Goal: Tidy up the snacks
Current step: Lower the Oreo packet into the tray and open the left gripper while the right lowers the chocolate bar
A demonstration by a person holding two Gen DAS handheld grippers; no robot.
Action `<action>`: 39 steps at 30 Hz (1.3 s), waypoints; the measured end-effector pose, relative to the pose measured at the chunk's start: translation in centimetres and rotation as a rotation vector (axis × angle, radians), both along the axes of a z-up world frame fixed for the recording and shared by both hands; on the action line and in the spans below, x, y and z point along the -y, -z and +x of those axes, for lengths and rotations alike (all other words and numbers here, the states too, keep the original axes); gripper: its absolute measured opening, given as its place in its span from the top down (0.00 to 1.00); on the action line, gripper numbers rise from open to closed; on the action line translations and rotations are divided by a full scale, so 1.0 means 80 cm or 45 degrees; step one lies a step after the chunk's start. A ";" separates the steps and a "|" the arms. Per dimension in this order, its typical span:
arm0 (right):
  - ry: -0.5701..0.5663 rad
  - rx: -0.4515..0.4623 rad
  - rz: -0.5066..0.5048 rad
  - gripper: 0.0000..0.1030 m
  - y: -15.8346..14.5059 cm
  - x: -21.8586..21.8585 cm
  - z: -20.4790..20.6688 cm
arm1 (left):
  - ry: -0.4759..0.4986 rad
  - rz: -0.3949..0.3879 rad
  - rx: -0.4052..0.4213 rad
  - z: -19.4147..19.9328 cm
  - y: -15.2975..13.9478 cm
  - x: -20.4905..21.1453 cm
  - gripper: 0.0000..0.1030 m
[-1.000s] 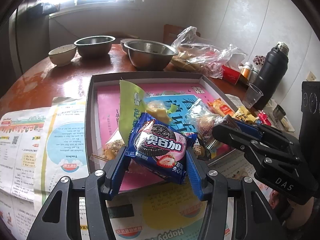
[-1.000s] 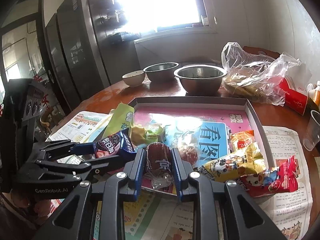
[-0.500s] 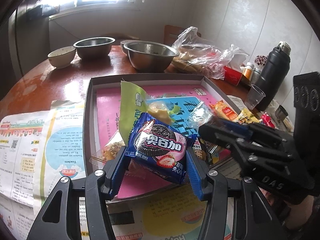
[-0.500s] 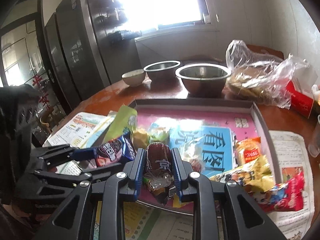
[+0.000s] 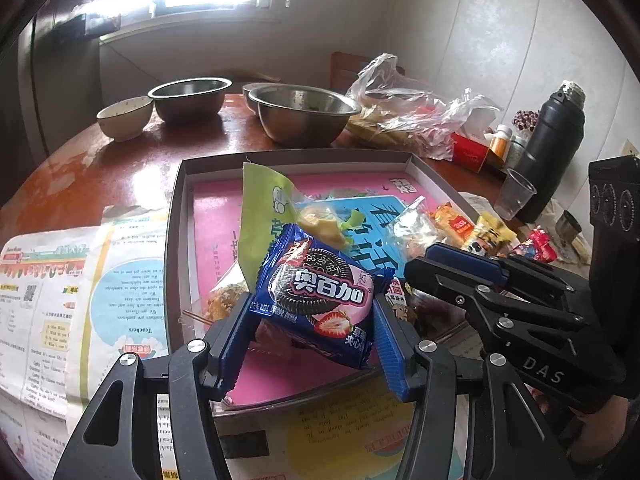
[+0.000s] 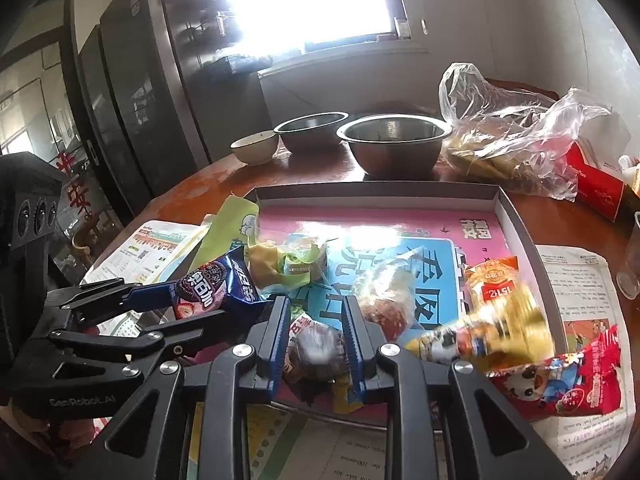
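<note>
Pinching a blue-and-pink sandwich-cookie packet, the left gripper holds it over the near edge of the shallow grey cardboard tray. Just beside it, the right gripper has its blue fingers clamped on a dark, blurred wrapped snack above the tray's front rim.

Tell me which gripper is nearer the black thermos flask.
Right. The right gripper reaches over the tray's thermos-side half; the left gripper, holding the blue cookie packet, sits farther from the black thermos flask.
</note>
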State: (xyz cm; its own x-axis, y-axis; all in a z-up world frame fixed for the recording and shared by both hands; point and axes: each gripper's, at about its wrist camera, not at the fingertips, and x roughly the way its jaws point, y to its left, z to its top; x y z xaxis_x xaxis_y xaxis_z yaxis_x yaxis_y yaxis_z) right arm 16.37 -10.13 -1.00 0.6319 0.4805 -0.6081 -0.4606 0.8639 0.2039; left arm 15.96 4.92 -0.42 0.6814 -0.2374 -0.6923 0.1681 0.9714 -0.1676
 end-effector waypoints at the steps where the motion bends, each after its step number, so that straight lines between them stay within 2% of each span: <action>1: 0.000 0.003 0.000 0.74 -0.001 0.000 -0.001 | 0.000 0.003 0.001 0.000 0.000 0.001 0.43; 13: 0.009 0.018 0.002 0.74 -0.008 0.007 -0.012 | -0.010 0.032 0.006 0.000 0.000 0.005 0.41; 23: 0.041 0.016 0.014 0.74 -0.011 0.019 -0.018 | -0.016 0.027 0.001 0.002 0.000 0.008 0.33; 39: 0.069 0.017 0.023 0.70 -0.011 0.030 -0.020 | -0.014 0.032 -0.003 -0.002 -0.002 0.013 0.27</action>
